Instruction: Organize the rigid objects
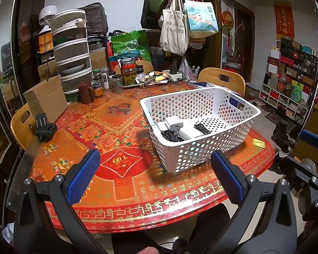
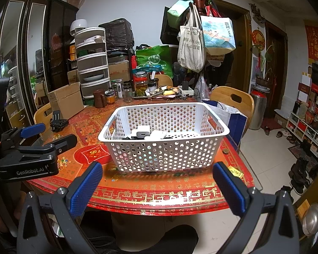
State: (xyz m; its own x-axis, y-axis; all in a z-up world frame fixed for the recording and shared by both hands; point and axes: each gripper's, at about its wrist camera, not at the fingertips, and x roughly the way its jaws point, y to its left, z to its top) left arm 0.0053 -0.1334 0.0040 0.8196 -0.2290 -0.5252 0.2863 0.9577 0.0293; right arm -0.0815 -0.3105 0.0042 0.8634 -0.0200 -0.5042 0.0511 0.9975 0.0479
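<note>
A white perforated basket (image 1: 247,124) stands on the red patterned table (image 1: 120,182); it also shows in the right wrist view (image 2: 165,154). Inside lie white chargers (image 1: 175,123), a black cable and a small black clip (image 1: 201,128); the white chargers also show in the right wrist view (image 2: 143,134). A black clamp-like mount (image 1: 45,127) sits on the table's left edge, also in the right wrist view (image 2: 58,122). My left gripper (image 1: 154,175) is open and empty, near the table's front edge. My right gripper (image 2: 158,186) is open and empty, in front of the basket.
Jars (image 1: 128,72), a brown mug (image 1: 85,92), a cardboard box (image 1: 46,97) and stacked drawers (image 1: 72,53) crowd the table's far side. Wooden chairs (image 1: 222,79) stand around. A small yellow packet (image 1: 258,142) lies right of the basket. A coat rack with bags (image 2: 193,42) stands behind.
</note>
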